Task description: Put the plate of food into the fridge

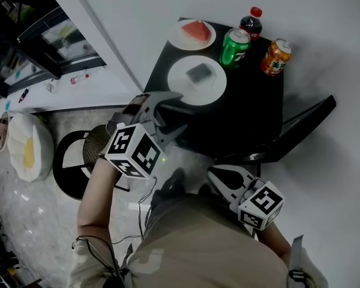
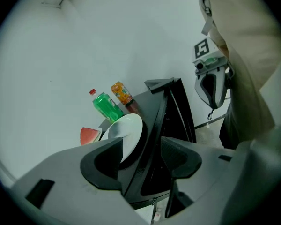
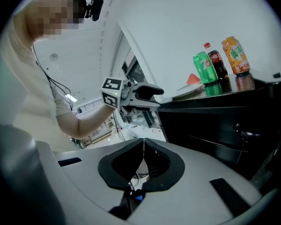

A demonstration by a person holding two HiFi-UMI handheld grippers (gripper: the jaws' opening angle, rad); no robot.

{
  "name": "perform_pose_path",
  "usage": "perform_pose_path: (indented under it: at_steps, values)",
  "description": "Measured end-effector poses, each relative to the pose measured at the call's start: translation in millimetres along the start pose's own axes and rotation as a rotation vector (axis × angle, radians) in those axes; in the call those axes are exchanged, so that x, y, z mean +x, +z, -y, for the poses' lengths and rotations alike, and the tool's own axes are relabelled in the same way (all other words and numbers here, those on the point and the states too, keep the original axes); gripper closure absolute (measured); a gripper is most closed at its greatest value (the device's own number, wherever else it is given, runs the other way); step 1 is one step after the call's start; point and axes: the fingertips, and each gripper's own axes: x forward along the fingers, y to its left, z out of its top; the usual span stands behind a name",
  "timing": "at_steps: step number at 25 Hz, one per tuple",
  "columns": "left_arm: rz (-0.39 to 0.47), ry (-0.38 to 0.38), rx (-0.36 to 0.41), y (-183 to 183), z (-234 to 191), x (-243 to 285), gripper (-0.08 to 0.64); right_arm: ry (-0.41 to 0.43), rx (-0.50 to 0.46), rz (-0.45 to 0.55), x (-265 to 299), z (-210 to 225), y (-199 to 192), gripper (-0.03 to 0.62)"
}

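Left gripper (image 1: 181,111) hides the table's (image 1: 252,113) corner beside the plate (image 1: 181,81).

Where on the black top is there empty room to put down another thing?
The biggest bare patch of the black top is its near right part, in front of the orange can and right of the plate of dark food. The far edge is crowded: watermelon plate, green can and cola bottle stand close together.

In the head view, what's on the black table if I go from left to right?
watermelon plate → green can → cola bottle → orange can. The plate with the dark food lies nearer, level with the watermelon plate, so it has no clear place.
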Motion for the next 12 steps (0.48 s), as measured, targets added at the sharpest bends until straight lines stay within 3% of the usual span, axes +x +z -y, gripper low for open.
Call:
perform_pose_path:
  at_steps: [12]
  values:
    - [-0.191,0.041,0.265,-14.7,1.3,38.7,0.291,-0.013,-0.004,-0.024,-4.9,7.3,-8.6,0.571]
